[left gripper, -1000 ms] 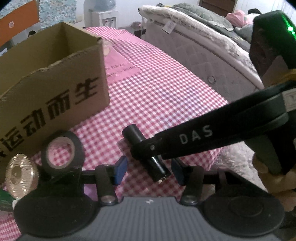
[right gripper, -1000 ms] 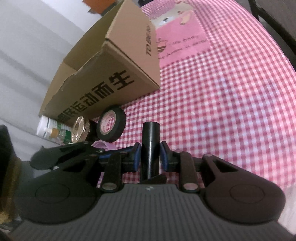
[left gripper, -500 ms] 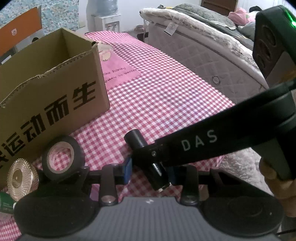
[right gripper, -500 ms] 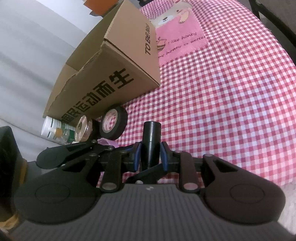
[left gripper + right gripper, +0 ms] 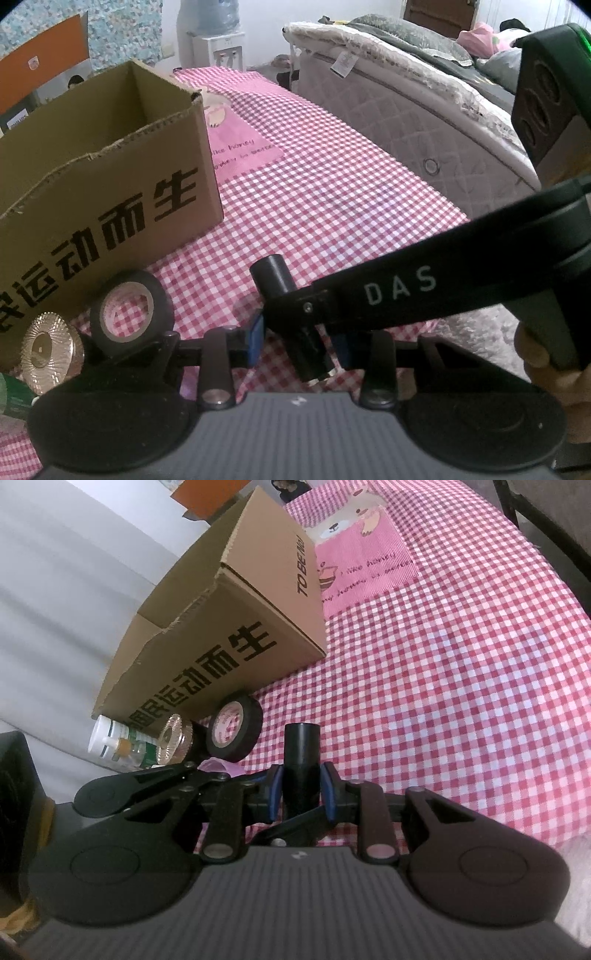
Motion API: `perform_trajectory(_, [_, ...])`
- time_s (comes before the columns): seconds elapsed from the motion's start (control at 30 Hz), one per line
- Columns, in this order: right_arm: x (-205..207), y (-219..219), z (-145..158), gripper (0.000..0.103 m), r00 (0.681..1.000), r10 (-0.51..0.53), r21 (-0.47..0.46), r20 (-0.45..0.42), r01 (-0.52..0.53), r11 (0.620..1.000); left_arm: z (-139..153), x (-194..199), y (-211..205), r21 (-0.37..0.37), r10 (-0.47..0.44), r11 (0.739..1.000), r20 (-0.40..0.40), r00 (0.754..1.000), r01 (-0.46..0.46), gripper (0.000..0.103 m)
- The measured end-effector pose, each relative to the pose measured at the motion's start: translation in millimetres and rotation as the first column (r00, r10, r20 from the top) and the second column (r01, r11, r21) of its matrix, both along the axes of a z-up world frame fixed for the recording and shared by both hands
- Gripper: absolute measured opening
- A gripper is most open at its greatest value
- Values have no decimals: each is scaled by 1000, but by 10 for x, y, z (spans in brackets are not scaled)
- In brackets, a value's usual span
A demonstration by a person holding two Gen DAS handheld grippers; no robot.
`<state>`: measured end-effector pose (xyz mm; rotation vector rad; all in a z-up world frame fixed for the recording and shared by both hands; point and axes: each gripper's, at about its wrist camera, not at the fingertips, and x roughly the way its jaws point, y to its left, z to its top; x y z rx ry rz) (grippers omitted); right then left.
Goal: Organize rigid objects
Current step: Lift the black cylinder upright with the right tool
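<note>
So the right gripper has its fingers clamped on the black flashlight, held above the checkered bench, probably headed for the cardboard box. The long axis runs along those fingers, away from the camera. The left gripper stands spread around its rear end, likely to steady it.

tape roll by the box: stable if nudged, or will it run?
The tape roll stands on edge, so it would likely roll if nudged. The box right behind may stop it. The thick black ring looks rigid, probably easy for a claw.
</note>
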<state>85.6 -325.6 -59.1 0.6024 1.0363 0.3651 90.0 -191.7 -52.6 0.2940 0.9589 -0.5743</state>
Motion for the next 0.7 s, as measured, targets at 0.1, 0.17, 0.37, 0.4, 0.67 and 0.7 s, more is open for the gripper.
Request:
perform_trajectory(0.1, [-21,5,58,22,1000,-1,-3,14,1,1000,54,-32,15,-5,1,1000,12,1000,-1,39])
perform_trajectory(0.17, [-38,15,101,22,1000,-1,-8,25,1,1000,90,-53,25,-9,1,1000,21,1000,-1,39])
perform_trajectory(0.37, [-70,56,211,22,998,3,-24,59,-1,1000,164,-104,50,-18,7,1000,46,999,-6,39])
perform_trajectory(0.4, [-71,58,216,21,998,4,-26,62,-2,1000,167,-105,58,-20,8,1000,47,999,-7,39])
perform_trajectory(0.67, [-78,124,341,21,993,17,-48,113,-12,999,307,-147,154,-57,25,998,83,996,-20,38])
perform_trajectory(0.7, [-88,140,386,21,992,19,-53,127,-12,999,358,-164,172,-64,27,998,97,995,-21,37])
